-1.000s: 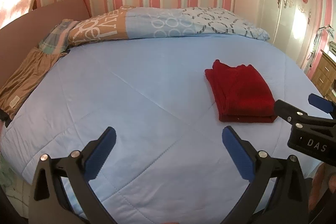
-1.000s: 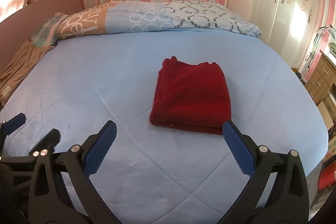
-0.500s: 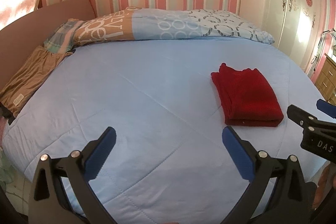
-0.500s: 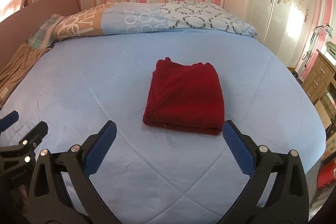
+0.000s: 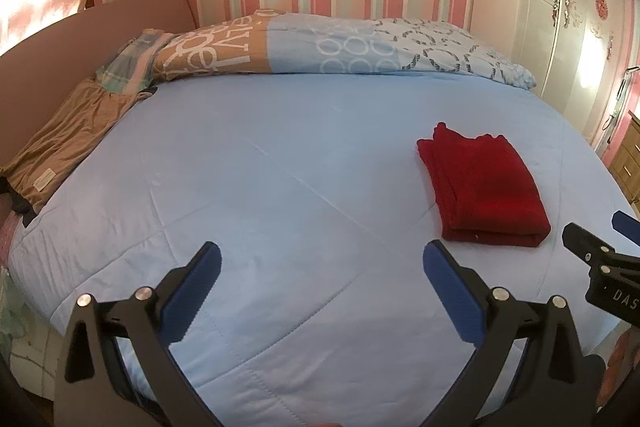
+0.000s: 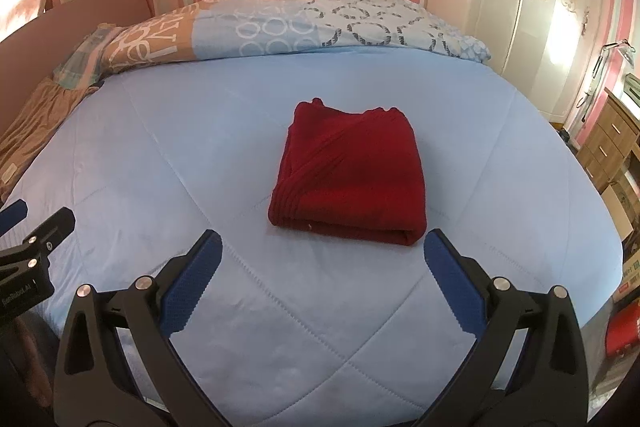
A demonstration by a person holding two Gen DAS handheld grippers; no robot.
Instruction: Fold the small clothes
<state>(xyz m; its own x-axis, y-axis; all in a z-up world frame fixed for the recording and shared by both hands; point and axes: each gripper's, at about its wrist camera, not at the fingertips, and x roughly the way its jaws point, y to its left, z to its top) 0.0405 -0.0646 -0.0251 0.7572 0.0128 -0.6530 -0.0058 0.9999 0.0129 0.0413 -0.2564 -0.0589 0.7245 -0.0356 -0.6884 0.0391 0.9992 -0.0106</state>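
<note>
Your left gripper [image 5: 320,287] and right gripper [image 6: 320,283] both stand wide, holding nothing. The folded dark red knit garment [image 6: 352,179] lies centre frame on the pale blue quilted bed [image 6: 160,155]. Judged soft, light, limp: pinch its thick near fold.

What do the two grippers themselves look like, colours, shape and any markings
Both match: the left gripper and right gripper each have two black, angular plastic fingers with triangular cut-outs and silver rivets, tipped with textured blue pads. Seen from the other camera, the right gripper's black body carries white letters "DAS"; the left one's side has small white print, too blurred to read. No cables or sleeves show.
</note>
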